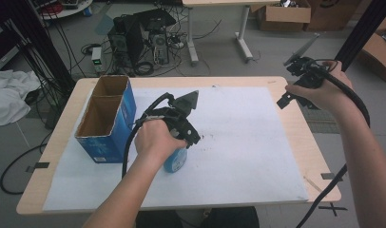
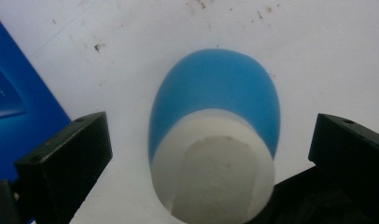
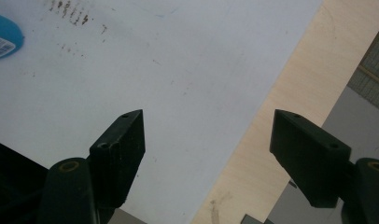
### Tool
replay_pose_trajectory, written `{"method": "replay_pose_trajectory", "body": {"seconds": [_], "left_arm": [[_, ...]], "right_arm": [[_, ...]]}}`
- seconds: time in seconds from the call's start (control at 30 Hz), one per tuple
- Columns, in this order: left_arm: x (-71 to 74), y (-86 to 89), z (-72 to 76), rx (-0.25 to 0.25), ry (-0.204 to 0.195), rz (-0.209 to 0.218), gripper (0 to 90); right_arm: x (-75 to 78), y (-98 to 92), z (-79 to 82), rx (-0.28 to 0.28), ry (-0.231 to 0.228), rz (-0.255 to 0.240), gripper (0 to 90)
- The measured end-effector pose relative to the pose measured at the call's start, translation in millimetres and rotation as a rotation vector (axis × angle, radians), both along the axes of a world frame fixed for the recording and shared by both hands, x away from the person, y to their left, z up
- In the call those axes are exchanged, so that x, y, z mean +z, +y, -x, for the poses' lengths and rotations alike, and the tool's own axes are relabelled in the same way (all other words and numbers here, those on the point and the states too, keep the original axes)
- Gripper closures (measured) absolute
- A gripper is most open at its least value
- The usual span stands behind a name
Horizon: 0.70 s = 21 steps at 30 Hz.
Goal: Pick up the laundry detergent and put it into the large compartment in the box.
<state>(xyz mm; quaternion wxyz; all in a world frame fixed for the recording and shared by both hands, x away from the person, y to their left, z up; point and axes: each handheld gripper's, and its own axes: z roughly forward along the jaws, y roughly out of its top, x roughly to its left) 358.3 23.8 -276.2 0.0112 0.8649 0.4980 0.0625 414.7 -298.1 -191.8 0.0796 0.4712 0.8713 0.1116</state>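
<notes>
Blue bottle between spread left fingers

You have two black two-jaw grippers in play, the left gripper and the right gripper, one in each hand; one blue plastic bottle with a white cap; one open blue cardboard box with two compartments; one white paper sheet; one pale wooden table
</notes>
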Motion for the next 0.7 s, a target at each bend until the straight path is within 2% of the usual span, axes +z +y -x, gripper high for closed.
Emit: {"method": "replay_pose_trajectory", "body": {"seconds": [0.47, 0.7], "left_arm": [[-9.7, -3.2, -2.2, -0.005, 0.016, -0.009, 0.2], [-11.9, -2.7, -2.9, -0.014, 0.022, -0.016, 3.6]], "right_arm": [[-2.1, -0.2, -0.4, -0.001, 0.002, -0.005, 26.8], [-3.3, -0.4, -0.9, -0.002, 0.001, -0.010, 26.8]]}}
